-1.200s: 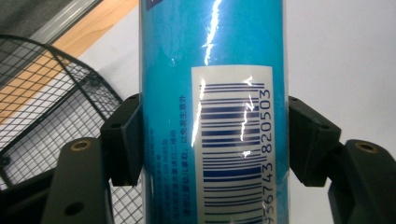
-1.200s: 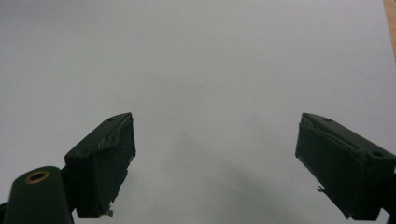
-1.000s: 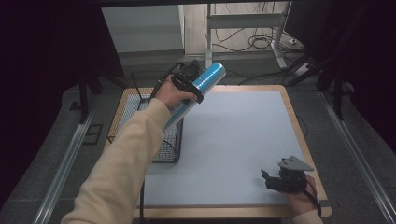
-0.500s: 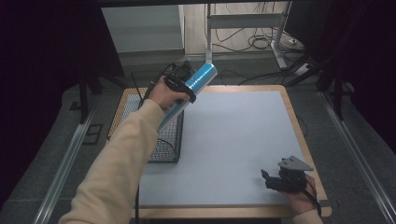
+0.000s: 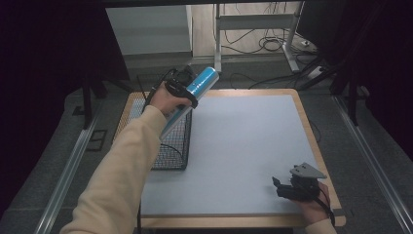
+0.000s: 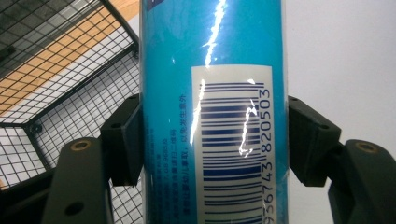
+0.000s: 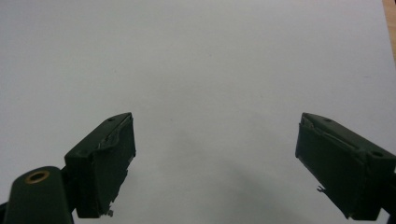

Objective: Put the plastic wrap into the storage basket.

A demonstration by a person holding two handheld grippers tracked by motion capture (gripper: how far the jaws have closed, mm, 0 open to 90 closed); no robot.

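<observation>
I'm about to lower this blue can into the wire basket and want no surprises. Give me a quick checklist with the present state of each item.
1. Grip on the blue can: left gripper has a pad pressed on each side. Ok.
2. Can position: in the high view it is tilted, over the wire basket at its far right corner. Ok.
3. Basket interior free: the forearm hides much of it. Cannot tell.
4. Basket on the table: standing at the left edge. Ok.
5. Right gripper: open, nothing between its jaws, at the table's near right, away from the basket. Ok.
</observation>
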